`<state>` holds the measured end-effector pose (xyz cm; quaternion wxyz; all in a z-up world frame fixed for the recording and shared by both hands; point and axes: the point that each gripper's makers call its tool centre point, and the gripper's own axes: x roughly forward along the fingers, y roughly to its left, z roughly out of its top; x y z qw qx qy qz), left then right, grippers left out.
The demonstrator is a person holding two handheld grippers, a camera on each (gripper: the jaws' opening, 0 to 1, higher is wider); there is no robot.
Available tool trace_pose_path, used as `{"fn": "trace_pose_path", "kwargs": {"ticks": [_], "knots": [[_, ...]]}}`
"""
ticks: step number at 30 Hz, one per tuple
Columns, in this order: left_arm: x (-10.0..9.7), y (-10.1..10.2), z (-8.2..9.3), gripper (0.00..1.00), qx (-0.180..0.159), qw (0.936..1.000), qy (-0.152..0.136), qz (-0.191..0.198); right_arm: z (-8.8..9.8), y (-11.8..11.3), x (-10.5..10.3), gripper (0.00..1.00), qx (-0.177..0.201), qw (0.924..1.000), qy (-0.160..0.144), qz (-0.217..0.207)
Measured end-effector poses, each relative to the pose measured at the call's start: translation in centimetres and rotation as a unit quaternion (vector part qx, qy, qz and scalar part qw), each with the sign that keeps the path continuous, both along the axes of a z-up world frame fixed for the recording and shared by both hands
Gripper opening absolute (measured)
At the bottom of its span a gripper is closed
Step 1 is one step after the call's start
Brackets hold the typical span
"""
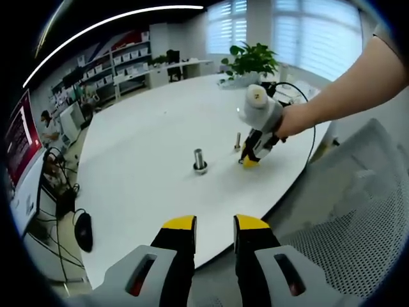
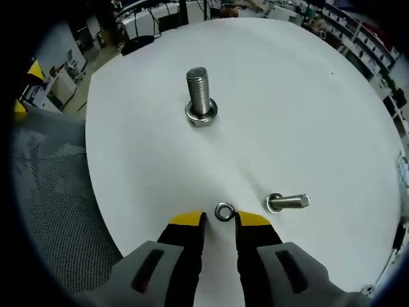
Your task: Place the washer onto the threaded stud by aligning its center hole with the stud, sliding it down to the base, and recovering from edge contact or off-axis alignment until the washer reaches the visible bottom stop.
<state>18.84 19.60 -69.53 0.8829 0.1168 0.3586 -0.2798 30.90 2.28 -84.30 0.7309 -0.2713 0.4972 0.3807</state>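
We are at the pick-up: in the right gripper view our right gripper [image 2: 220, 220] hovers over the table [image 2: 307, 102] with its jaws parted, and the washer [image 2: 224, 211] lies flat just beyond the yellow tips, in line with the gap but not yet between them. The stud [image 2: 200, 96] stands upright on its hex base farther off, a little to the left, well apart from the washer. A smaller bolt [image 2: 287, 203] lies on its side just right of the washer, so we should approach straight and keep the right jaw from nudging it. We judge the best grip is across the washer's rim, leaving the centre hole free, then a lift high enough to clear the stud's top before lowering along its axis. If the washer catches on the threads, we level it and re-centre rather than press. In the left gripper view our left gripper [image 1: 214, 224] waits off the near edge of the table, its jaws apart and holding nothing.
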Motion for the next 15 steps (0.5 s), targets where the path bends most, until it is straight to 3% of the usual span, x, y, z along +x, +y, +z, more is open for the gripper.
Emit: {"fn": "trace_pose_path", "kwargs": {"ticks": [4, 8, 13, 15], "knots": [[0.1, 0.03, 0.07, 0.21, -0.001, 1.0, -0.002, 0.002, 0.02, 0.4, -0.39, 0.16, -0.022, 0.9986, -0.003, 0.047], [0.03, 0.03, 0.03, 0.21, 0.001, 1.0, -0.001, 0.001, -0.08, 0.5, -0.16, 0.16, -0.029, 0.9984, 0.017, 0.045], [0.05, 0.04, 0.05, 0.21, 0.001, 1.0, -0.002, 0.001, -0.04, 0.69, -0.49, 0.16, -0.076, 0.9913, 0.03, 0.103], [0.03, 0.06, 0.0, 0.21, 0.002, 1.0, -0.001, 0.001, -0.14, 0.8, -0.46, 0.16, -0.089, 0.9896, 0.032, 0.109]]}}
